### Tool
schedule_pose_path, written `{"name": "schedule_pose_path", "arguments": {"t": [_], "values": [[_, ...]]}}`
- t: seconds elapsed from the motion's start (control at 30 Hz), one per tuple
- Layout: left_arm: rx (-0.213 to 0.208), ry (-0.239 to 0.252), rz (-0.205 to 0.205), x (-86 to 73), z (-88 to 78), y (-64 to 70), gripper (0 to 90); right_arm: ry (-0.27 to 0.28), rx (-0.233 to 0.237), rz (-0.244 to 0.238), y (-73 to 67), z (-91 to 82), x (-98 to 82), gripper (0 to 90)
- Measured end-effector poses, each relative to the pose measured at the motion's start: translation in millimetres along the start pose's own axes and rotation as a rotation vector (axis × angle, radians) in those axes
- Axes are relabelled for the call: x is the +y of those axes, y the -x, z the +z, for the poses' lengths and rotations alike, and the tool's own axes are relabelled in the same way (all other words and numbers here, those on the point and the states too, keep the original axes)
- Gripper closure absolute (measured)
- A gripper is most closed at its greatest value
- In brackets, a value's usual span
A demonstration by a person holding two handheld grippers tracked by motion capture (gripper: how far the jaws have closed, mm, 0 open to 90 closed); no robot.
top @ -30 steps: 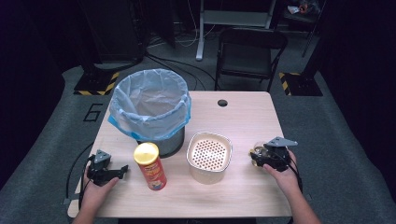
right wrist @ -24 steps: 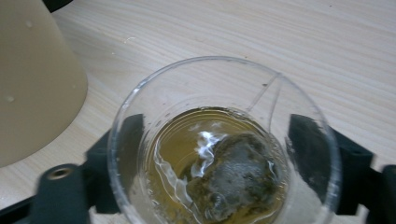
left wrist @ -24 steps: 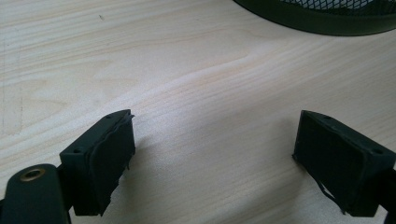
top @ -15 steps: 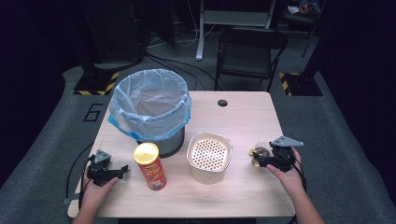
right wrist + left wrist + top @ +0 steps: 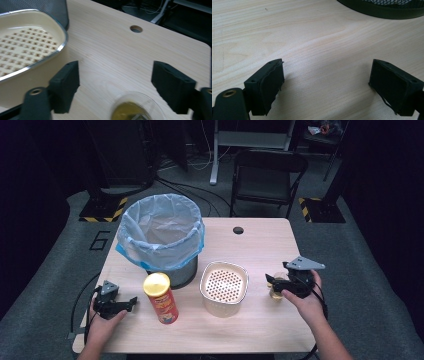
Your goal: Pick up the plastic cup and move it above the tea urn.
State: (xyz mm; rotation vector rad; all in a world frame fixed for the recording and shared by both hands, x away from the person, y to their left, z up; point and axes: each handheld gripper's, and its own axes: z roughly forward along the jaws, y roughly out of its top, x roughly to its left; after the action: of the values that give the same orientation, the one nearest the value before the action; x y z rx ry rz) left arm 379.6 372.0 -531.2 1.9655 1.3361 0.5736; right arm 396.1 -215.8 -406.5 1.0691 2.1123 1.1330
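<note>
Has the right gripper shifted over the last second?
Yes. The right gripper has drifted rightward, away from the perforated cream tray, toward the table's right edge, its jaws open around a small clear cup.

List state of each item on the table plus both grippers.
Bin: upright, lined, open.
Chip can: upright, lid on.
Perforated tray: upright, empty.
Small clear cup: upright, yellowish contents, between right jaws, ungripped.
Left gripper: open, over bare table.
Right gripper: open.
</note>
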Motion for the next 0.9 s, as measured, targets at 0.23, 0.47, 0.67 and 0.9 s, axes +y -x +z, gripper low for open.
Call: {"name": "schedule_pose_path", "arguments": {"t": [0.23,0.47,0.67,0.9], "values": [[0.0,0.0,0.0,0.0,0.0,0.0,11.8,-0.038,0.12,0.022,-37.1,23.9,21.3,52.1],[0.0,0.0,0.0,0.0,0.0,0.0,11.8,-0.102,0.159,0.012,-50.2,47.1,25.9,61.6],[-0.001,0.0,0.0,0.0,0.1,-0.1,11.8,-0.116,0.194,0.025,-50.6,49.7,22.8,62.4],[0.0,0.0,0.0,0.0,0.1,0.0,11.7,-0.134,0.2,0.001,-50.5,34.3,15.5,63.8]]}}
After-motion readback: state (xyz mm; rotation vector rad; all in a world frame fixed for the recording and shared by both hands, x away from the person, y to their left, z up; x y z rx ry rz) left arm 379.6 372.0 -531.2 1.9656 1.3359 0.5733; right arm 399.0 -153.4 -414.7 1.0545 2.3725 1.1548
